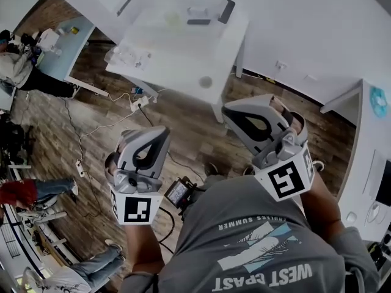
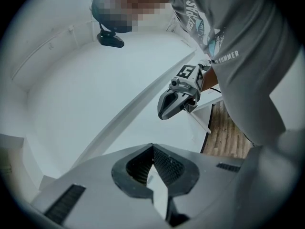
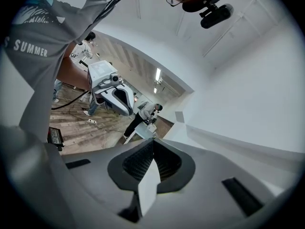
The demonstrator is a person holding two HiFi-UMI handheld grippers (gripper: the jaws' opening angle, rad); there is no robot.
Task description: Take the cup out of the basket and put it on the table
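Head view, containers: neither the cup nor the basket can be picked out; the small things on the far table are too small to tell apart.
Head view, far table: a white table stands well beyond both grippers. A dark flat object lies at its far right; a clear plastic item sits at its left edge.
Head view, grippers: the left gripper and right gripper are held side by side above the wood floor, just ahead of the person's grey shirt, pointing toward the table.
Head view, surroundings: cables and a power strip cross the floor between the person and the table. Another person sits at the far left. A small screen hangs between the grippers.
Left gripper view, claw: clenched, its tips meeting, nothing between them.
Left gripper view, beyond: mostly white wall. The right gripper hangs in the air to the right, beside the grey shirt. A head-mounted camera shows at the top.
Right gripper view, claw: clenched tip to tip, holding nothing.
Right gripper view, beyond: the left gripper floats to the left over the floor. Far behind it, a person bends over a small table. White wall fills the right side.
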